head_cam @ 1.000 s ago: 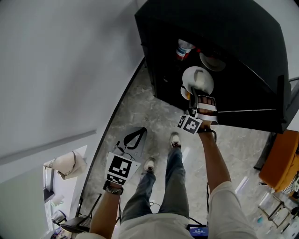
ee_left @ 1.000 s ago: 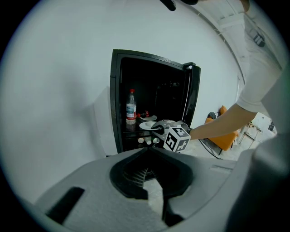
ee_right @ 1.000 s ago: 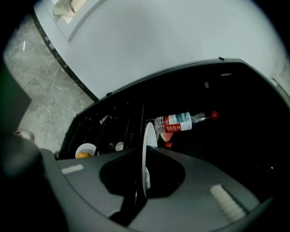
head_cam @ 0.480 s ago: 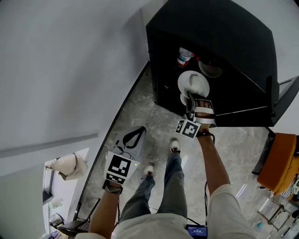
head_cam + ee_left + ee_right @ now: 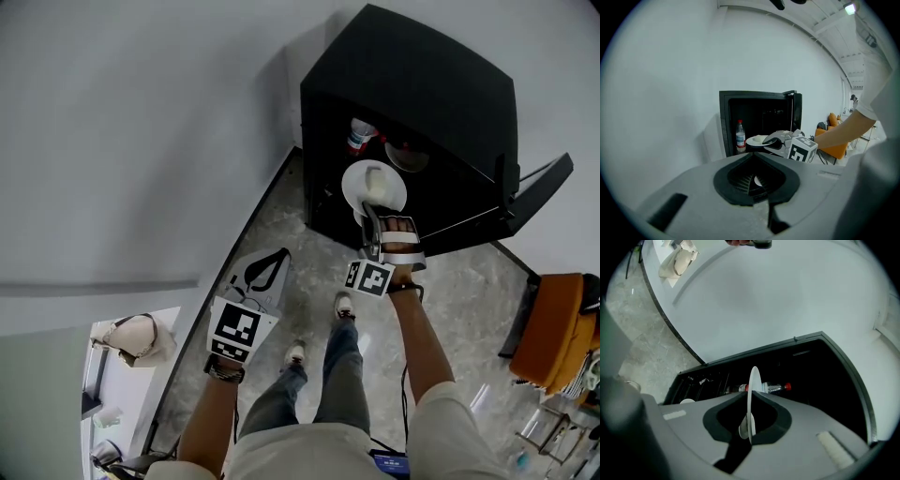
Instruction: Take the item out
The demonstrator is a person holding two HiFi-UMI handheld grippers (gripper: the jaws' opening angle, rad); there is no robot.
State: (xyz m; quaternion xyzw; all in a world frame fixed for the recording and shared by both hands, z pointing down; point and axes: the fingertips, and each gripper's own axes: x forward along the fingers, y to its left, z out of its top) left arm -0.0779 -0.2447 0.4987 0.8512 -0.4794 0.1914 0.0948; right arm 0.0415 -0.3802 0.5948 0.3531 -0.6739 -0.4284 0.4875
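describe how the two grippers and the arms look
The left gripper and right gripper are grey shells with black-lined jaw openings, each carrying a white cube with black square markers. The right one shows pale bands across its back. Dark straps circle both wrists; sleeves are short and pale.

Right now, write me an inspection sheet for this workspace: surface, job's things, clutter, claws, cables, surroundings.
Surface: grey stone floor; the black cabinet stands on it with its door open.
Job's things: white plate, at the cabinet's open front, gripped by its rim.
Clutter: red-capped bottle and another pale dish inside the cabinet.
Claws: right claw shut on the plate; left claw shut, empty, held low away from the cabinet.
Cables: a thin dark cable beside the right forearm.
Surroundings: white wall, orange chair, pale bag at lower left.
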